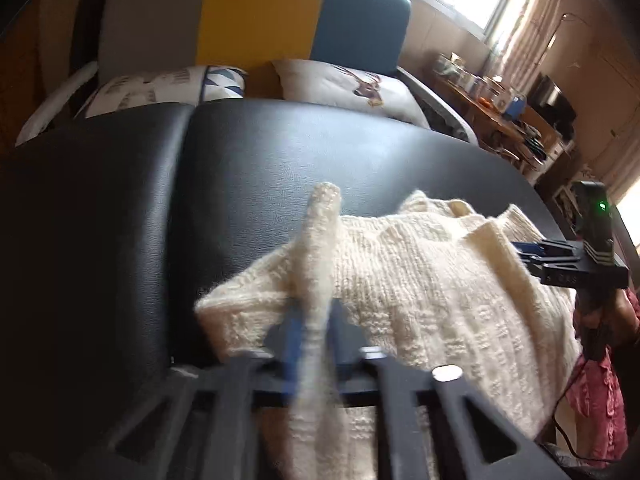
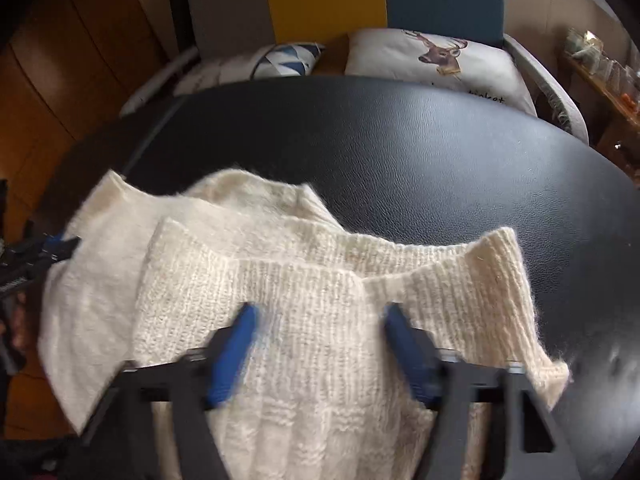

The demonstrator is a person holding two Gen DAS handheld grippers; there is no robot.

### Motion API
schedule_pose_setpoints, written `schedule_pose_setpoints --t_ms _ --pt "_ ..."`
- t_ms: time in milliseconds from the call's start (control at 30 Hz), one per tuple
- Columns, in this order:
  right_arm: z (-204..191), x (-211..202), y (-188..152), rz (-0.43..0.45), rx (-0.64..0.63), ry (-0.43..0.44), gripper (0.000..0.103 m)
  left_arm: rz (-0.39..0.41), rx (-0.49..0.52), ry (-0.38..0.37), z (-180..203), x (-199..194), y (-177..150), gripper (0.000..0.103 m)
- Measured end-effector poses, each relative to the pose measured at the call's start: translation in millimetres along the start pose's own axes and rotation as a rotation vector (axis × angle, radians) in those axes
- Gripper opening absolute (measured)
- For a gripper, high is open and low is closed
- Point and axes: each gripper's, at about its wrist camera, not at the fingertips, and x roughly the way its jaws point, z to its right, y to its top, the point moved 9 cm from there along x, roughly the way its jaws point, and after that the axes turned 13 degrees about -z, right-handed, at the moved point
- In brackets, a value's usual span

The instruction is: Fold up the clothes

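Blue-padded fingers (image 1: 294, 332) of the left claw (image 1: 314, 320) are clenched on a raised fold of the cream knitted sweater (image 1: 420, 280), which lies rumpled on the near part of the black leather-look worktop (image 1: 280, 160). From the right wrist, the right claw (image 2: 318, 316) hangs released over the sweater's ribbed neck area, pads apart with knit between them but not pinched. Beyond the worktop stand a deer-print cushion (image 2: 436, 64) and a grey, yellow and teal sofa back (image 1: 256, 12).
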Motion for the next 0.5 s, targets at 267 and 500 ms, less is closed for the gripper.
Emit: schedule_pose_setpoints --t_ms 267,500 --pt "15.5 -31.7 18.0 0.105 0.016 -0.104 0.009 0.042 -0.275 -0.007 -49.9 6.9 5.2 0.006" --pt "23.7 -6.8 15.2 0.128 0.160 0.079 0.050 0.161 -0.172 0.058 -12.9 -36.2 8.8 0.019"
